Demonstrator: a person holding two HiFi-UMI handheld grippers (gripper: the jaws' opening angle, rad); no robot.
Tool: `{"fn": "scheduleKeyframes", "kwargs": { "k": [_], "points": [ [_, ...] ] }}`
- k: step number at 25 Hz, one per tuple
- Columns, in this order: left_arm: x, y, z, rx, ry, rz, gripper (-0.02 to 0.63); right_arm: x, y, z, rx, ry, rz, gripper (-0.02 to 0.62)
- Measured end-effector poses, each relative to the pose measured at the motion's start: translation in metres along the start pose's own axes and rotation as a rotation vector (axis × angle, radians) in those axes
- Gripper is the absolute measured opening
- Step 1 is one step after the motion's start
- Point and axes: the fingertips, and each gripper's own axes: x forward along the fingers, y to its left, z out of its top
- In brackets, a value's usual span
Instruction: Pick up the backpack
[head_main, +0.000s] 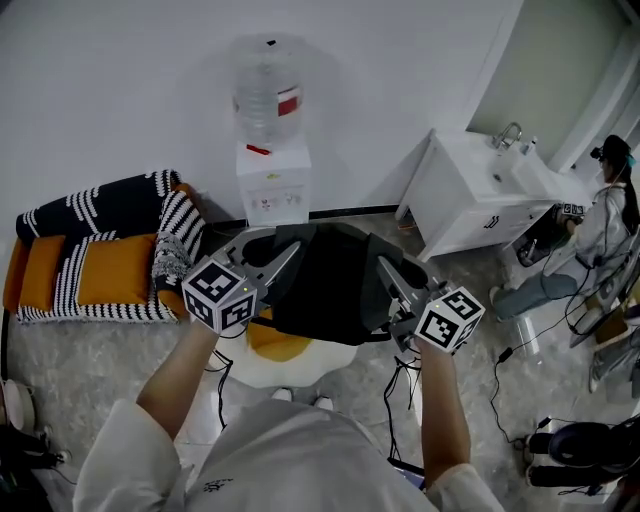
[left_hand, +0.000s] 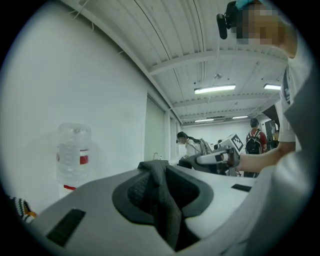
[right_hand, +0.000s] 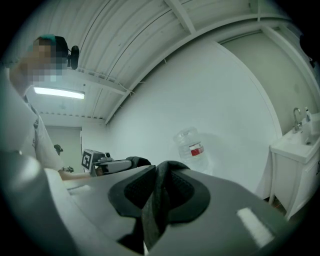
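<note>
The black backpack (head_main: 330, 285) hangs off the floor between my two grippers in the head view. My left gripper (head_main: 275, 262) is shut on a dark fabric strap (left_hand: 162, 200) at the bag's left side. My right gripper (head_main: 392, 285) is shut on another dark strap (right_hand: 155, 205) at its right side. In the left gripper view my left gripper (left_hand: 160, 172) has its pads pressed on the strap, and the right gripper (left_hand: 220, 157) shows beyond. In the right gripper view my right gripper (right_hand: 162, 172) pinches its strap, with the left gripper (right_hand: 107, 165) behind. Both point level.
A white water dispenser (head_main: 272, 190) with a clear bottle (head_main: 267, 95) stands at the wall behind the bag. A striped orange and black couch (head_main: 95, 255) lies at left, a white sink cabinet (head_main: 480, 195) at right. A person (head_main: 600, 230) sits far right. Cables (head_main: 500, 380) trail on the floor.
</note>
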Motion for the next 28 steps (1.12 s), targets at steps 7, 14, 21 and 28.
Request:
{"fn": "scheduleKeyframes", "kwargs": {
  "k": [7,14,21,28],
  "points": [
    [0.017,0.011,0.026,0.006,-0.064,-0.010,0.066,0.007,-0.012,0.025,-0.020,-0.043,0.005,0.063],
    [0.029,0.015,0.054,0.028,-0.108,-0.021,0.064,0.009,-0.019,0.054,-0.046,-0.075,0.013,0.060],
    [0.037,0.013,0.060,0.031,-0.122,-0.029,0.064,0.004,-0.023,0.061,-0.049,-0.094,-0.005,0.060],
    [0.035,0.010,0.058,0.037,-0.116,-0.029,0.064,-0.001,-0.021,0.058,-0.056,-0.090,-0.005,0.060]
  ]
}}
